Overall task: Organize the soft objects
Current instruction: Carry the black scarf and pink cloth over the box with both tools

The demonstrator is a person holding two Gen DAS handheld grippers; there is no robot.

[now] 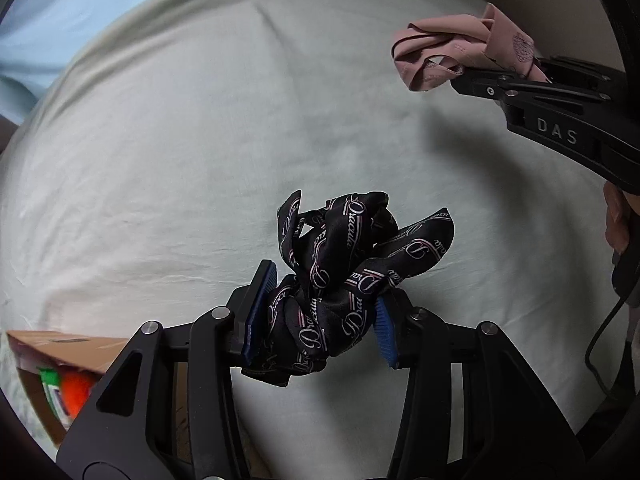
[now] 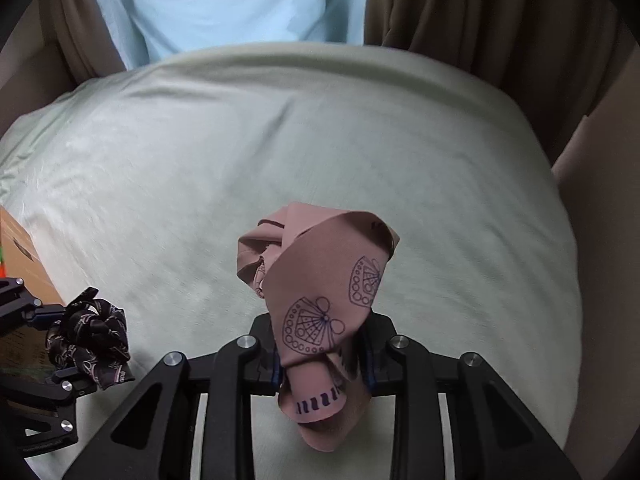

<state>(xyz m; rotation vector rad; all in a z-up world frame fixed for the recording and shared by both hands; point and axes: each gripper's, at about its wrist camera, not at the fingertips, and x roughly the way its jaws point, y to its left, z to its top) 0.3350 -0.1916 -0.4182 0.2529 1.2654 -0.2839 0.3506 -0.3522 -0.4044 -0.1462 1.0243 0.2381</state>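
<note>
My left gripper [image 1: 320, 312] is shut on a bunched black scarf [image 1: 344, 264] with white and pink script, held above the pale bed sheet [image 1: 200, 152]. It also shows in the right wrist view [image 2: 90, 334] at the lower left. My right gripper [image 2: 324, 356] is shut on a crumpled pink cloth [image 2: 320, 280] with dark line drawings, also held above the sheet. In the left wrist view the pink cloth [image 1: 452, 56] and the right gripper [image 1: 472, 74] are at the upper right.
An open cardboard box [image 1: 56, 356] with an orange and green item inside sits at the bed's left edge; it also shows in the right wrist view [image 2: 24, 264]. Brown curtains [image 2: 480, 12] and a light blue one [image 2: 240, 0] hang behind the bed.
</note>
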